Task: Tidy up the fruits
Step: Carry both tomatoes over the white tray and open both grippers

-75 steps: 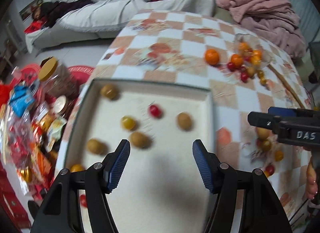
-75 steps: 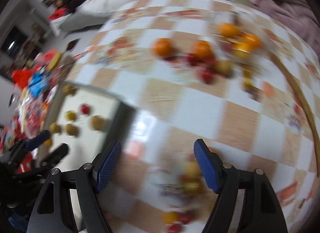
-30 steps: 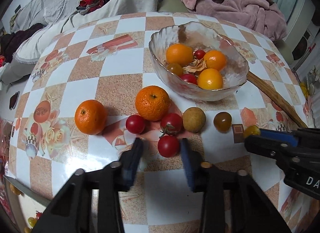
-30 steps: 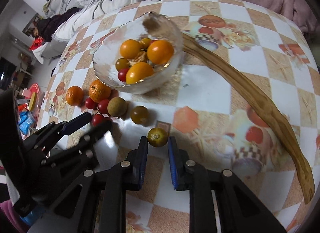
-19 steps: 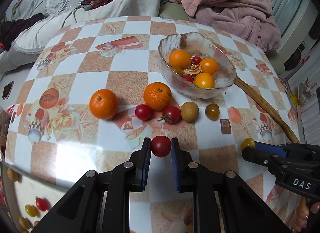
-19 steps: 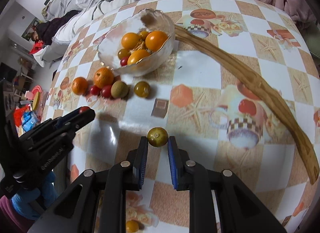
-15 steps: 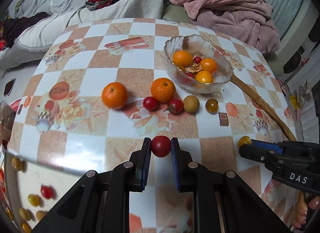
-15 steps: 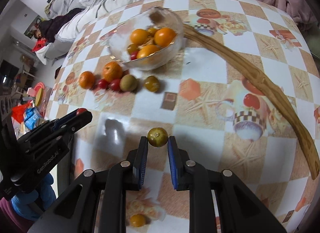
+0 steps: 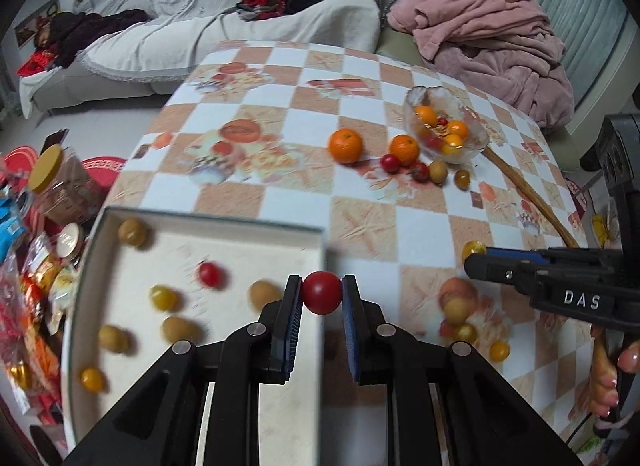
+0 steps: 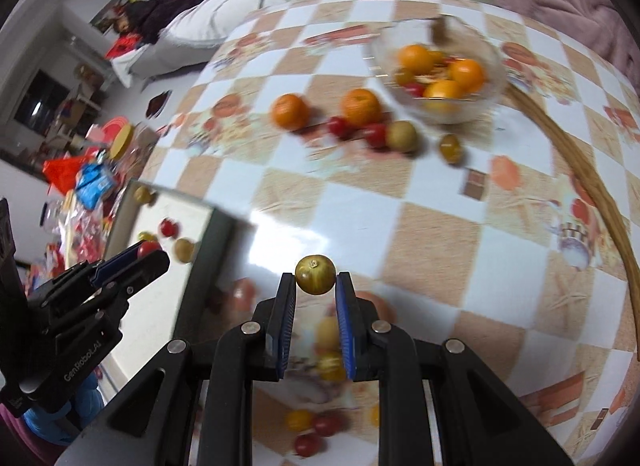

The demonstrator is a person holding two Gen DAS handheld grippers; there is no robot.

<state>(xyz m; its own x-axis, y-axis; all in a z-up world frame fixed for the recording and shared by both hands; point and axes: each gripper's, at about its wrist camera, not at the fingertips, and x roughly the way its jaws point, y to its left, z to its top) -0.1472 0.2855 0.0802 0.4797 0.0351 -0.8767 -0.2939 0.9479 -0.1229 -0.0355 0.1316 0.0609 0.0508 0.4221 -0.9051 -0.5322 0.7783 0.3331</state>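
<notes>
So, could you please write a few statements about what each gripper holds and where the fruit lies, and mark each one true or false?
1. The left gripper is shut on a red cherry tomato. True.
2. The right gripper is open and holds nothing. False: it is shut on a yellow-green tomato.
3. The white tray already holds several small fruits. True.
4. The glass bowl holds no fruit. False: it holds oranges and small tomatoes.
5. Two oranges lie on the table beside the glass bowl, one farther from it than the other. True.
</notes>
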